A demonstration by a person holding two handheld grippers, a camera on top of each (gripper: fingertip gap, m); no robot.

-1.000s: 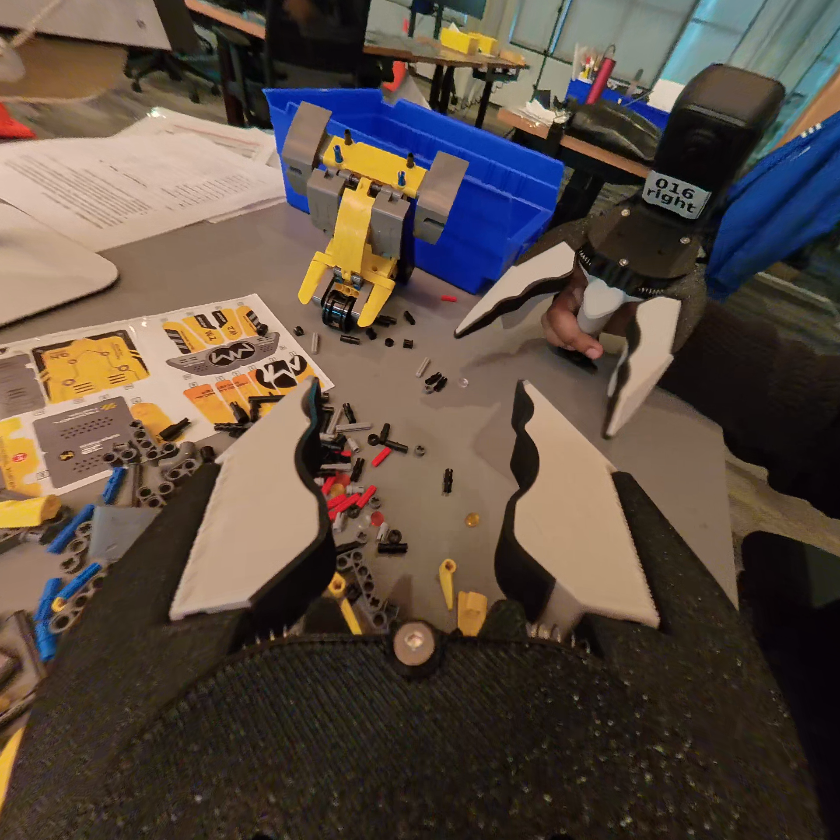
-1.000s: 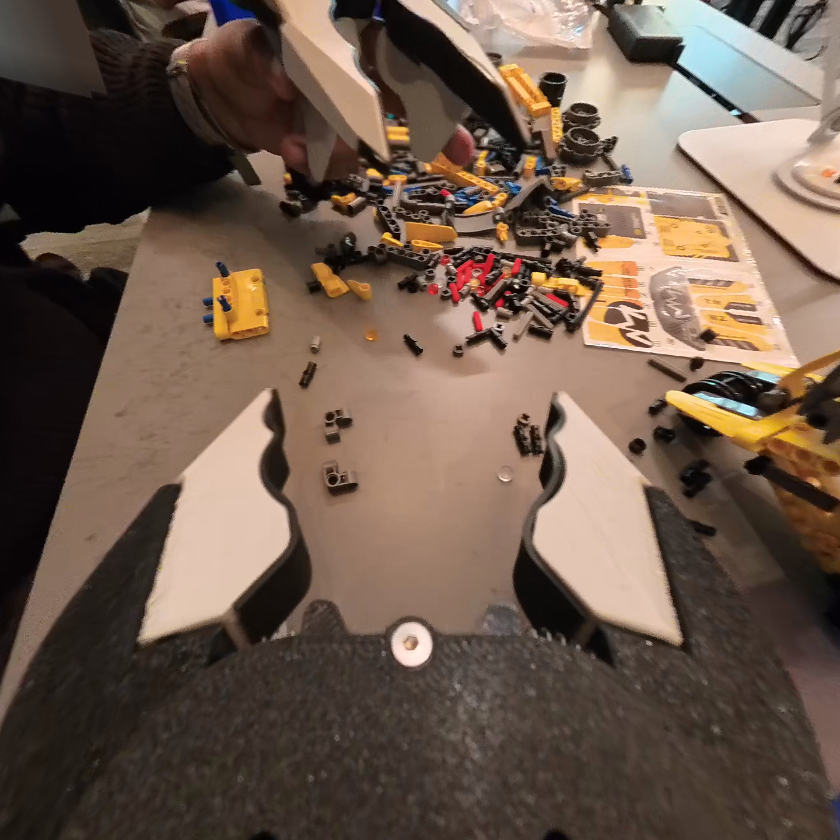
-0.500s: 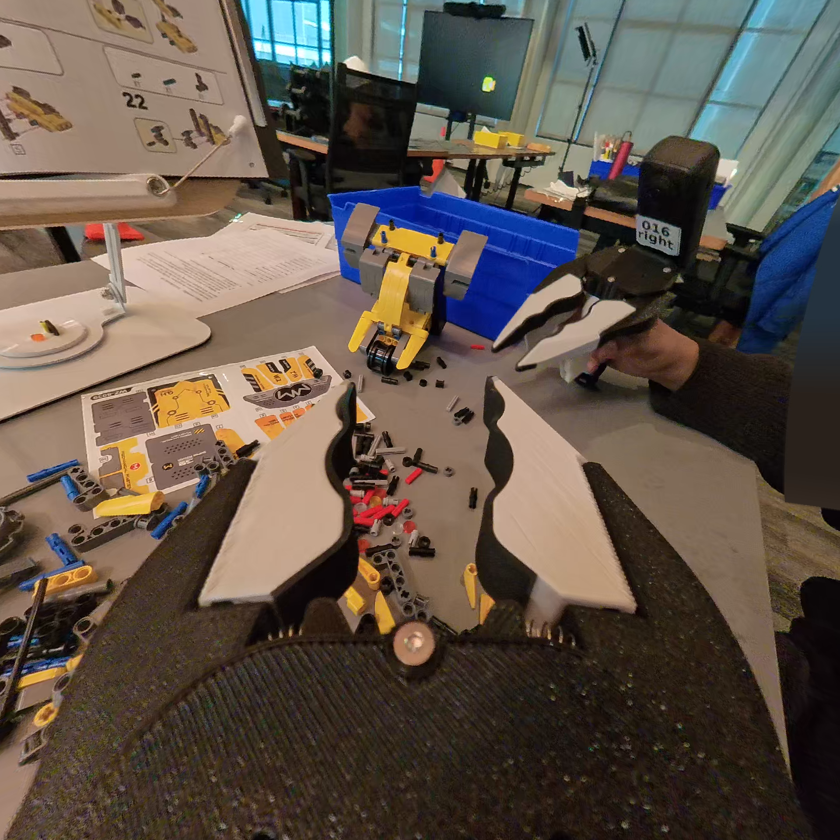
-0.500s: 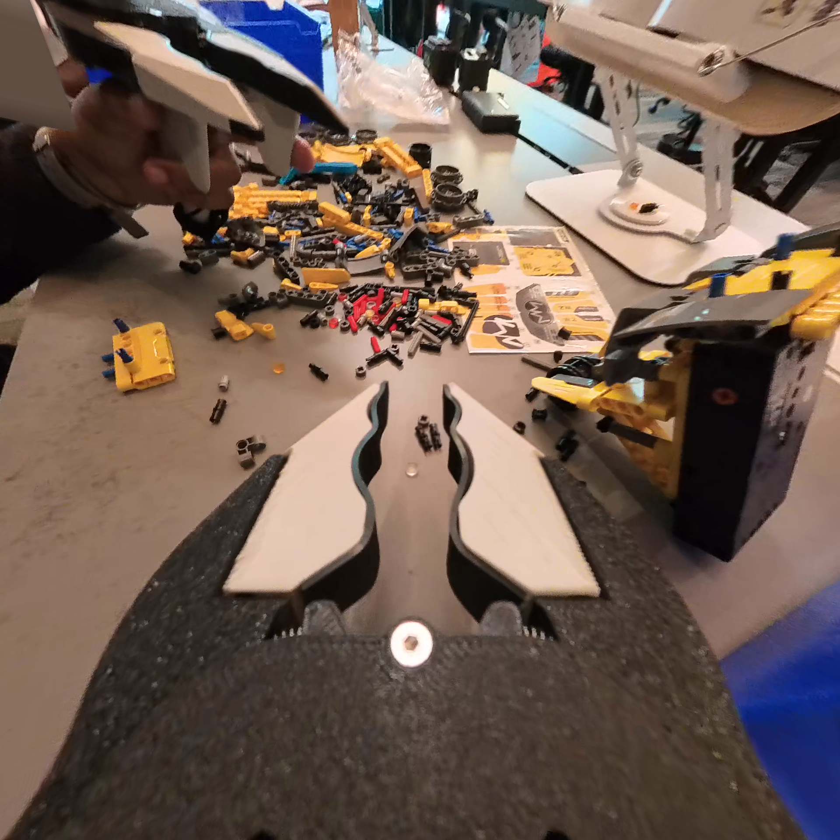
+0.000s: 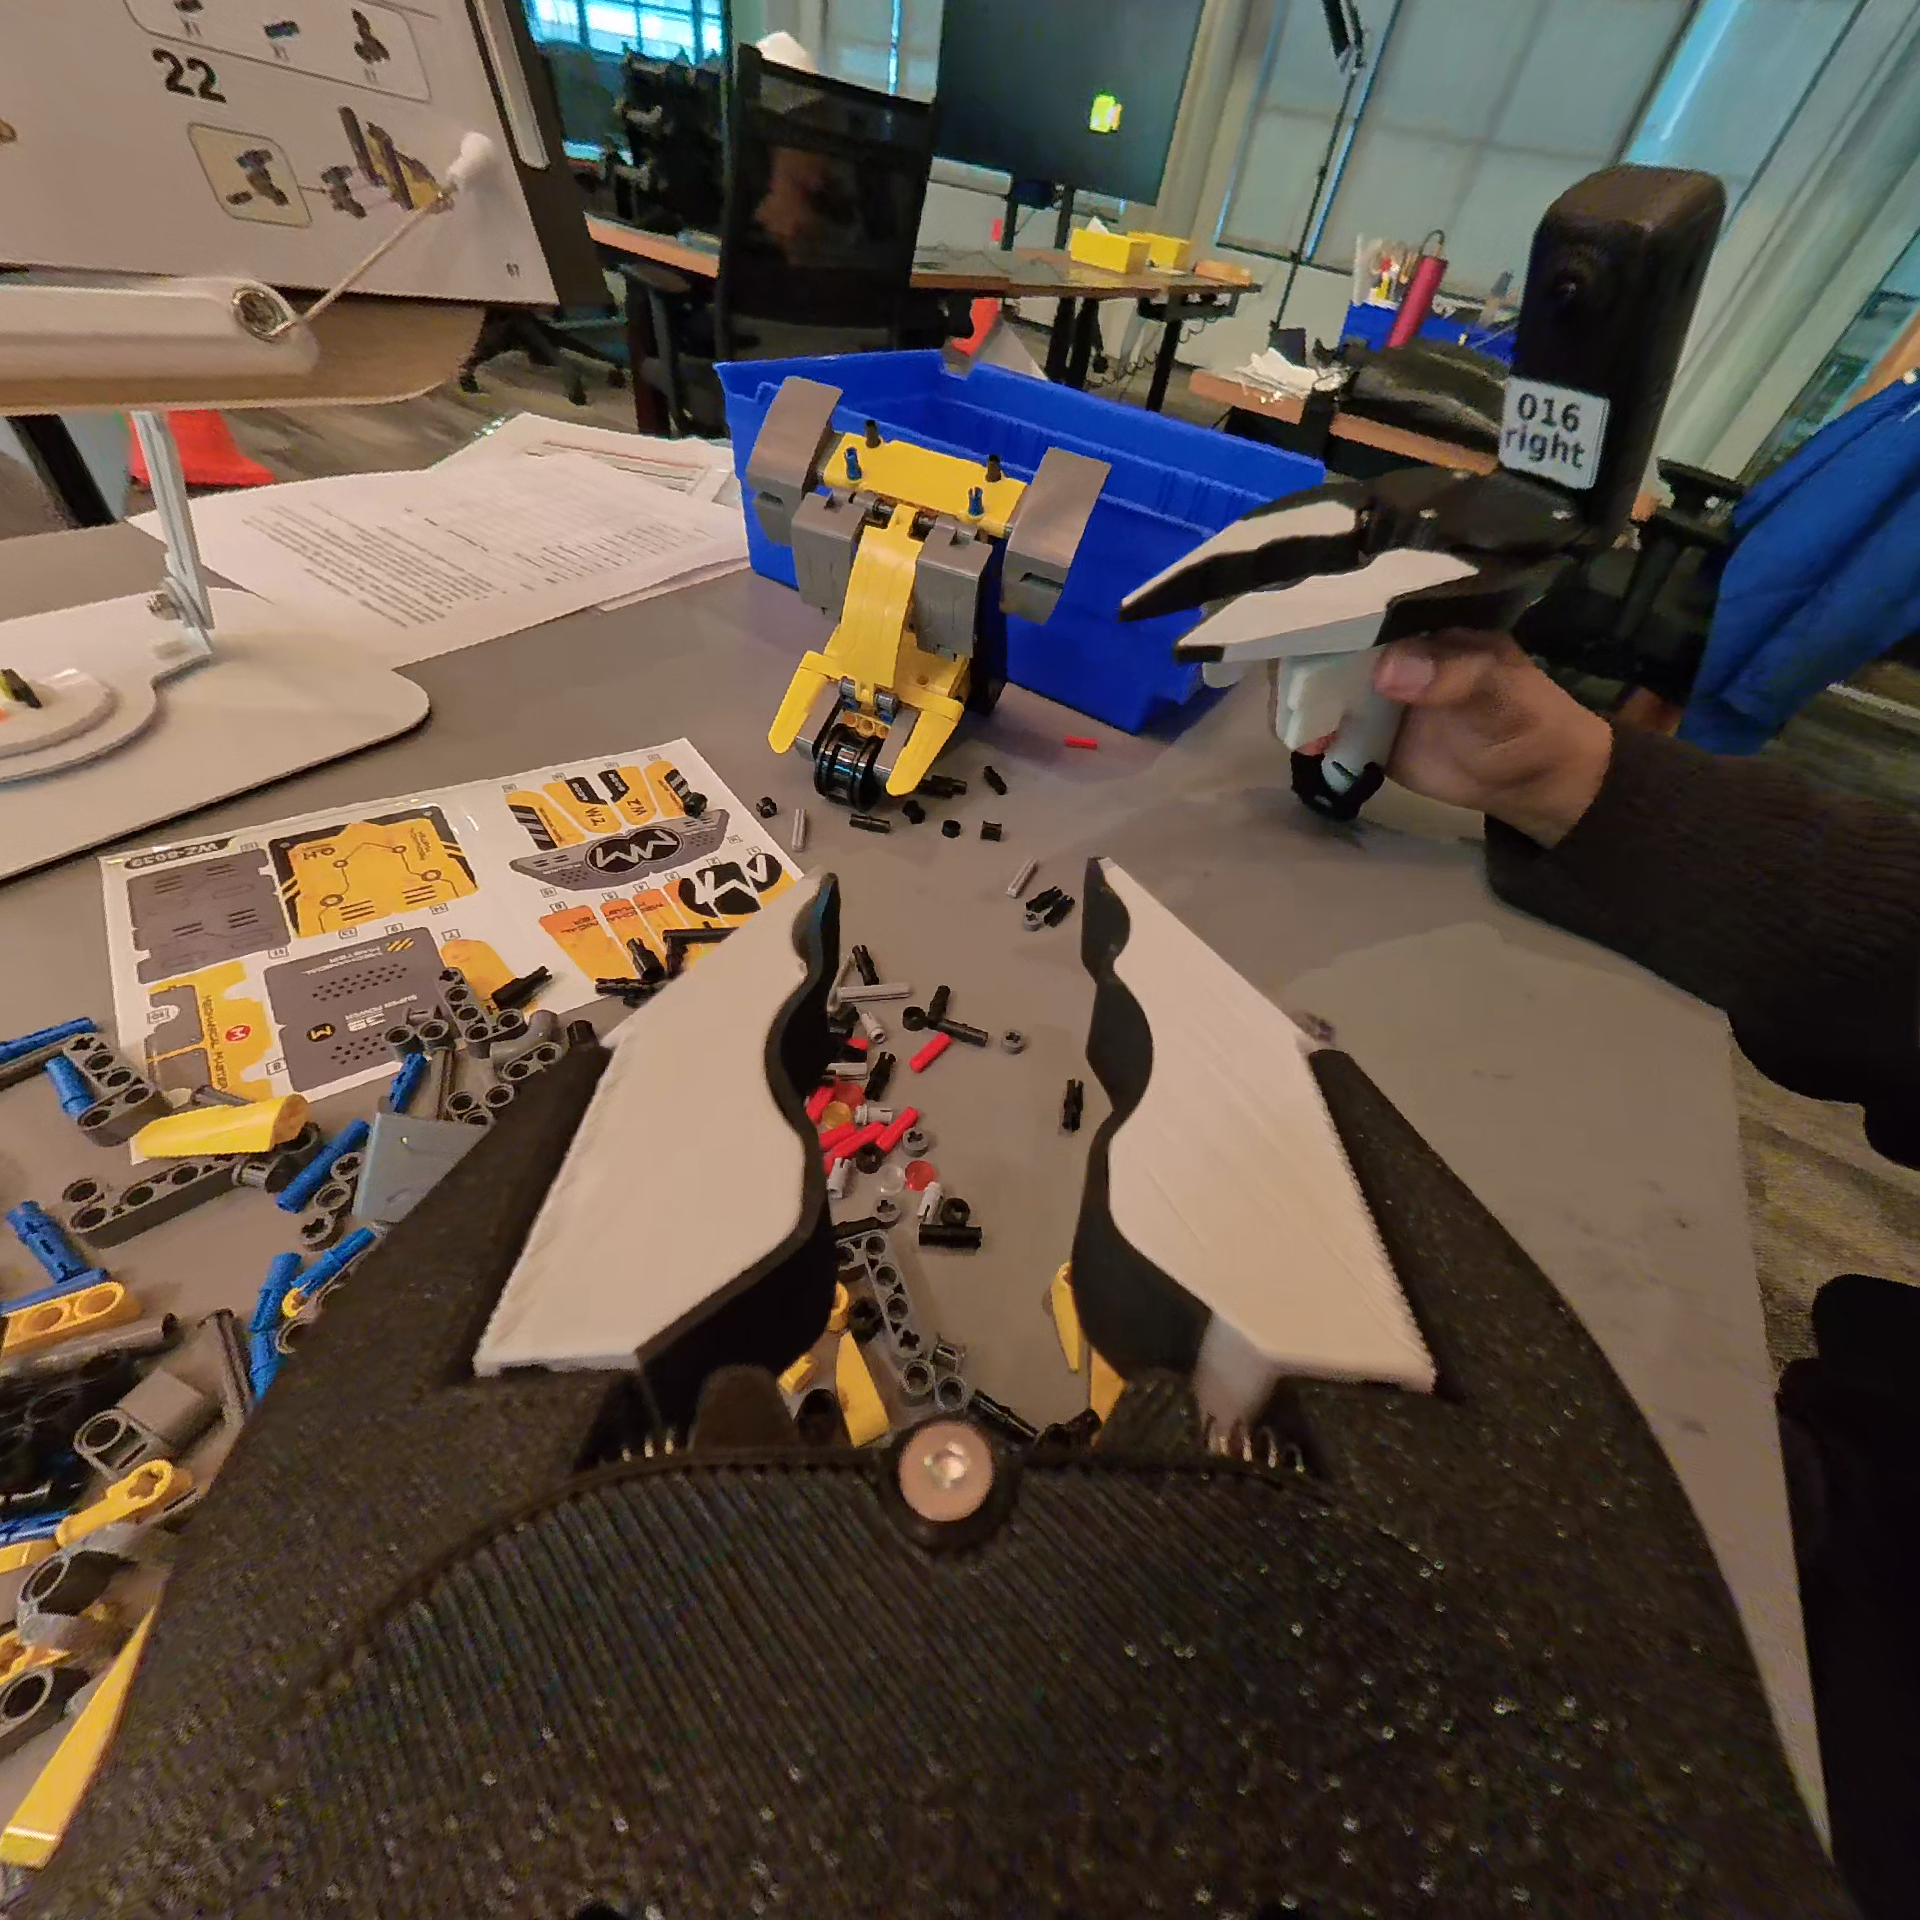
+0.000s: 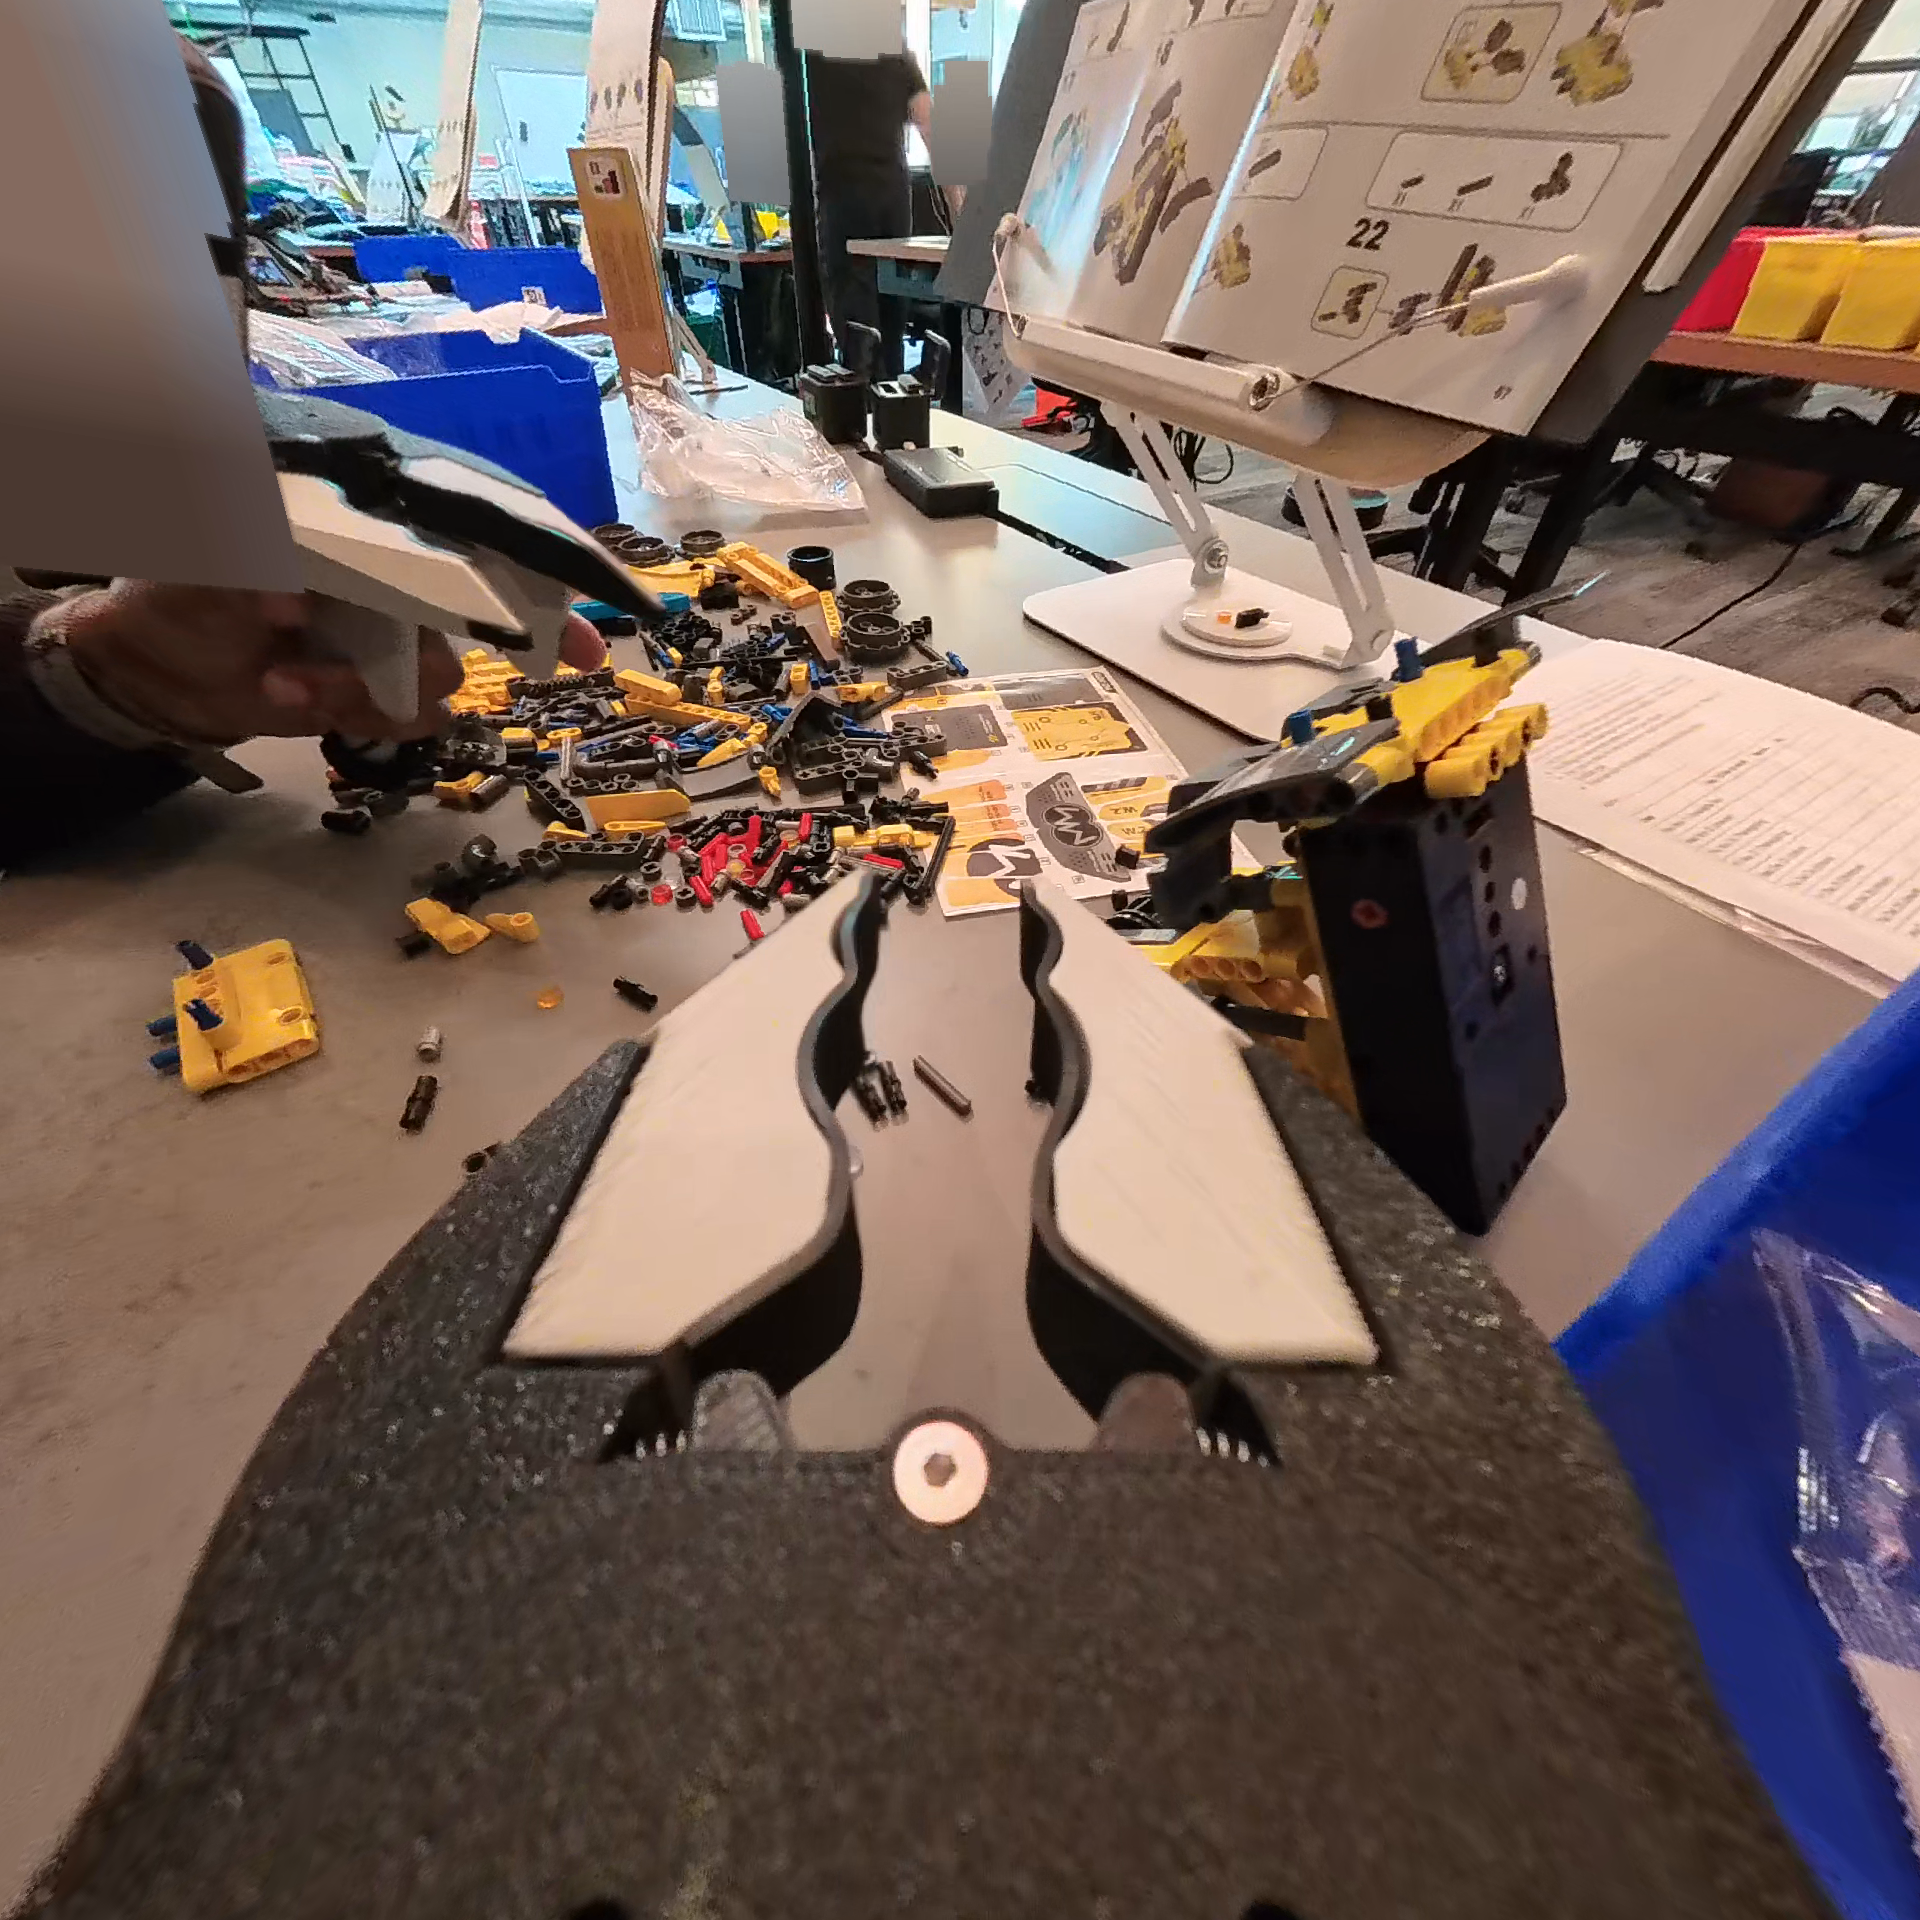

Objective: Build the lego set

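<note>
Your yellow-and-grey model (image 5: 891, 603), blue bin (image 5: 1143, 488), grey counter (image 5: 1455, 997), yellow, orange and grey sticker sheet (image 5: 343, 914), white-and-black tongs (image 5: 961, 894).

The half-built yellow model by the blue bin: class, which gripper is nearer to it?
Right. The right gripper hovers just beside the half-built yellow model; the left gripper stays back over the scattered loose pieces.

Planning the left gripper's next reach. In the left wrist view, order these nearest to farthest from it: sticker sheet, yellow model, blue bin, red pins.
1. Red pins: between the left gripper's fingers.
2. Sticker sheet: ahead, to the left.
3. Yellow model: straight ahead, beyond the loose black pins.
4. Blue bin: directly behind the model.
</note>
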